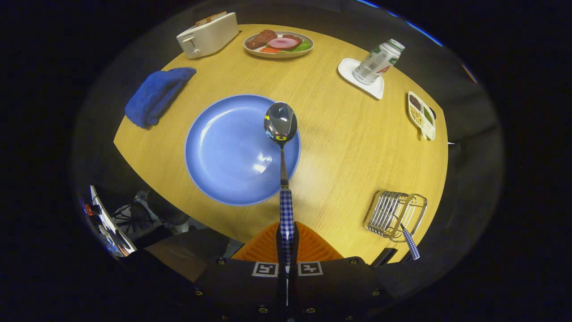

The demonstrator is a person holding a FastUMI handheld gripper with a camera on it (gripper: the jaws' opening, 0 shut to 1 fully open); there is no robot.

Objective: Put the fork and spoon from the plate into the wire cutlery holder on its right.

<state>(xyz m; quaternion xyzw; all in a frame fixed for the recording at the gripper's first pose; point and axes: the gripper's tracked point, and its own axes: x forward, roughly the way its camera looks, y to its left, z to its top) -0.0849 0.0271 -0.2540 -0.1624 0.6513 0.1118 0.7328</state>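
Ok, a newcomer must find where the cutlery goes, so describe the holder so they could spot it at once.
Start at the big round blue plate on the wooden table. To its right, near the table's edge, stands the wire cutlery holder, a silver rack of thin metal bars. A blue-checked handle sticks out of it, matching the spoon that the hand-held gripper clamps.

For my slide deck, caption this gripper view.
Gripper shut on spoon above empty blue plate; fork already in wire holder.
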